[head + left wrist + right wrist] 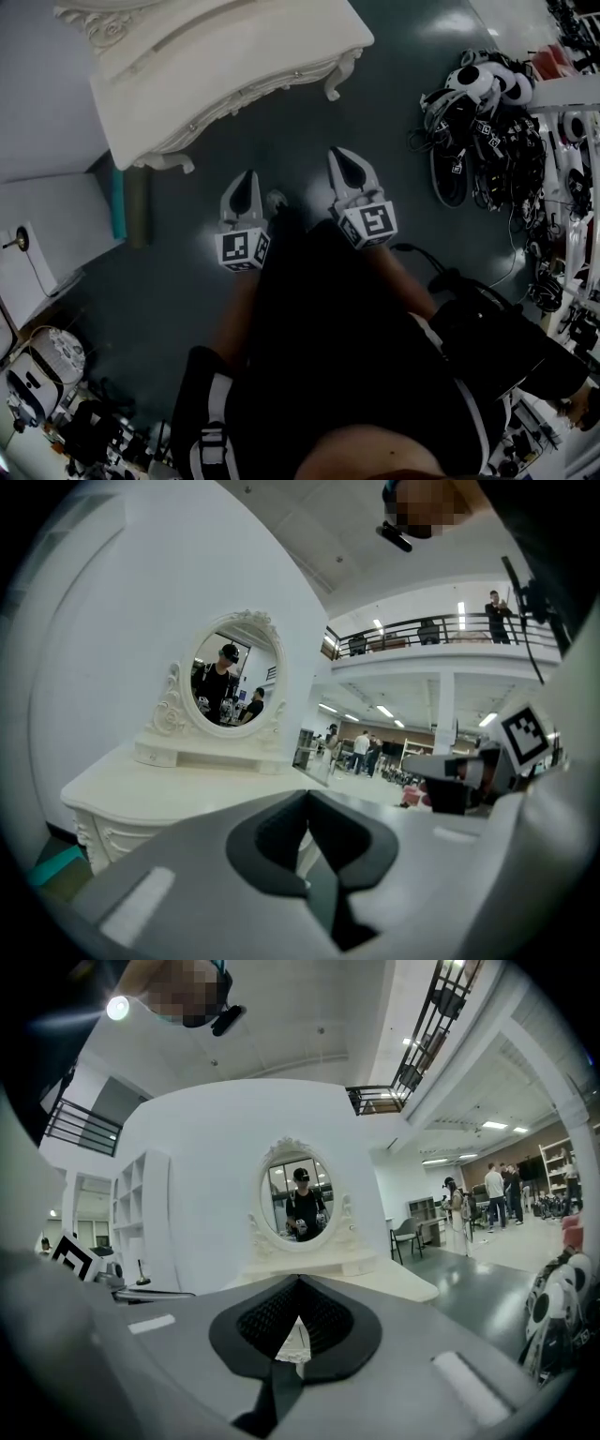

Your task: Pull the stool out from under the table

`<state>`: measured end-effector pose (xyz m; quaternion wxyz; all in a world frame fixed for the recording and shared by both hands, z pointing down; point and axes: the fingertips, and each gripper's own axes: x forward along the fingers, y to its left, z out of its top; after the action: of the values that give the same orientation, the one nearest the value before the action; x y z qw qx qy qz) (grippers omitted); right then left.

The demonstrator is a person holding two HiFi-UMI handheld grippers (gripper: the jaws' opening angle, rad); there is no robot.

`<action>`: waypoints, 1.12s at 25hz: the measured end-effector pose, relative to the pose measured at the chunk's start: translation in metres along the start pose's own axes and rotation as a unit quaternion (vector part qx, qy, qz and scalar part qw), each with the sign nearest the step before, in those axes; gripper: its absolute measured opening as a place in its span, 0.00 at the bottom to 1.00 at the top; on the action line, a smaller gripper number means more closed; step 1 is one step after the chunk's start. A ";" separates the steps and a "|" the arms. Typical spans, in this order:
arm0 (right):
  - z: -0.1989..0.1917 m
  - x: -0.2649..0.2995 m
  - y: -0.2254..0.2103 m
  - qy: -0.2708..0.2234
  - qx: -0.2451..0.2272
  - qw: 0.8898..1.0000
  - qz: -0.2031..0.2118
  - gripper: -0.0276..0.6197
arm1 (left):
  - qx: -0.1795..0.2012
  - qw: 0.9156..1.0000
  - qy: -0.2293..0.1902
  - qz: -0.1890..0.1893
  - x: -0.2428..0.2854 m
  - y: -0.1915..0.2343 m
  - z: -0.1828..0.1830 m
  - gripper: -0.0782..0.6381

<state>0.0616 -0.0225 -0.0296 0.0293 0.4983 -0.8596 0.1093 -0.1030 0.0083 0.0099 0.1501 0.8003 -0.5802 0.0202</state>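
The white carved dressing table (216,56) fills the top of the head view, with its oval mirror (298,1199) facing both gripper views. No stool shows in any view; the space under the table is hidden by its top. My left gripper (247,176) and right gripper (342,153) hang side by side over the dark floor, just short of the table's front edge and pointing at it. Both are shut with nothing between the jaws, as the left gripper (306,803) and right gripper (298,1288) also show in their own views. The table top (178,794) lies slightly left of the left gripper.
A heap of headsets and cables (497,122) lies on the floor at the right. A white cabinet (47,234) and a teal panel (119,202) stand left of the table. More gear (47,375) sits at the lower left. People (361,752) stand far off in the hall.
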 end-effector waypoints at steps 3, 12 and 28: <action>-0.005 0.015 -0.012 0.001 0.003 1.000 0.006 0.04 | 0.003 1.000 0.002 0.008 0.014 0.004 0.002 0.12; -0.064 0.060 -0.054 0.017 -0.012 0.998 0.052 0.04 | -0.002 0.998 -0.011 0.062 0.050 0.020 -0.048 0.12; -0.327 0.154 -0.135 0.030 0.000 0.998 0.061 0.04 | 0.004 0.998 -0.008 0.064 0.156 0.089 -0.298 0.12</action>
<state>0.0818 -0.1473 0.3350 0.0486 0.4412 -0.8872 0.1260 -0.0930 -0.0817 0.3461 0.1410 0.7623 -0.6311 0.0256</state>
